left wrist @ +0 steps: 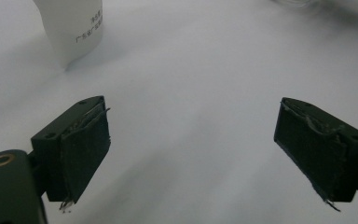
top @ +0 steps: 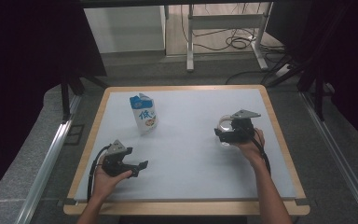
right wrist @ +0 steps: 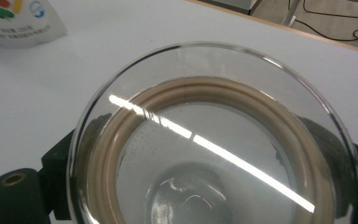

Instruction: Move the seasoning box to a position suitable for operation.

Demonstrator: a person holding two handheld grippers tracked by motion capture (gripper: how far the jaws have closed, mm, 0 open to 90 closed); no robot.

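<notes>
A round clear glass jar (top: 223, 123) with a beige seal ring inside stands on the white mat at the right. My right gripper (top: 224, 134) reaches it from the near side. In the right gripper view the jar (right wrist: 214, 140) sits between the two black jaws, whose pads lie against its sides. A blue and white milk carton (top: 144, 115) stands upright left of centre. My left gripper (top: 141, 169) rests low over the mat near the front left. It is open with nothing between its pads (left wrist: 81, 154), and the carton's base (left wrist: 74, 28) lies ahead of it.
The white mat (top: 191, 158) covers a table with a wooden rim (top: 186, 207). Metal rails run along both sides of the table. A desk frame and loose cables (top: 237, 42) stand on the floor beyond the far edge.
</notes>
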